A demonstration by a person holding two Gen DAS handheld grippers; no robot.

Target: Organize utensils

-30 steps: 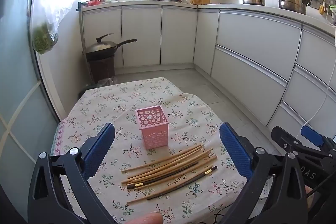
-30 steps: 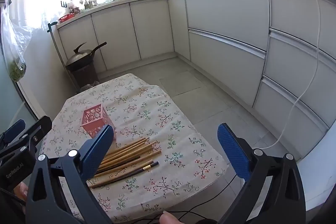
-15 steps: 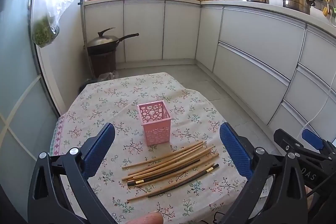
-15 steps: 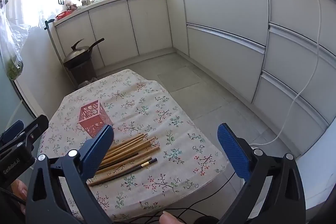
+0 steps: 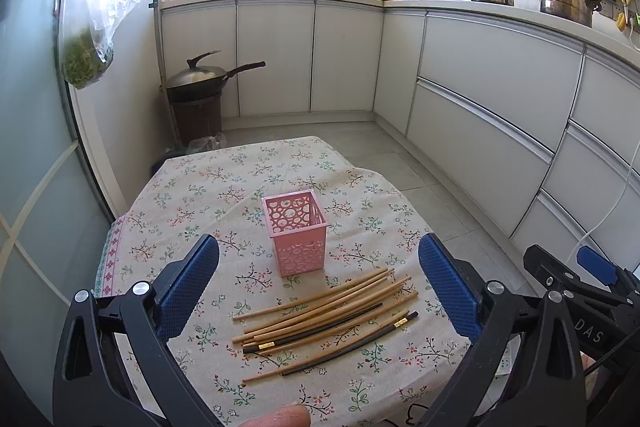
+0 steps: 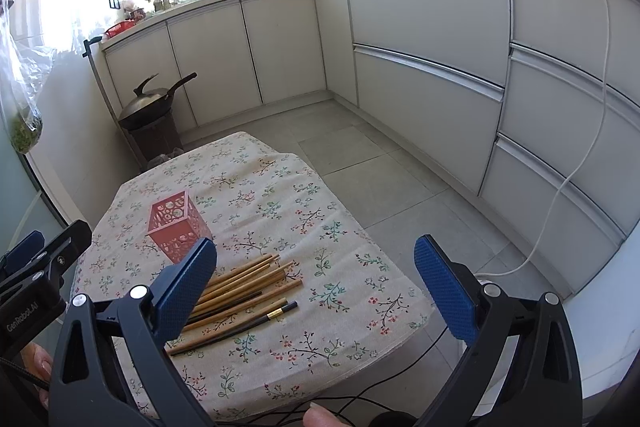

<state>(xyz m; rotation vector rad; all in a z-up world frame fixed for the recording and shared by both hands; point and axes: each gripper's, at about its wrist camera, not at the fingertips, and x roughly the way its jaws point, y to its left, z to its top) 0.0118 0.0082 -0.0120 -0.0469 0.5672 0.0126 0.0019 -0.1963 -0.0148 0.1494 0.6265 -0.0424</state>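
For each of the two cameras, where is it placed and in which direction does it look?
Left wrist: on the left tool, above the table's near edge, facing the pink basket and chopsticks; a fingertip and the right tool show.
Right wrist: on the right tool, further right, facing the floor and cabinets; the left tool shows at left.
Shared: basket, chopsticks, floral tablecloth.
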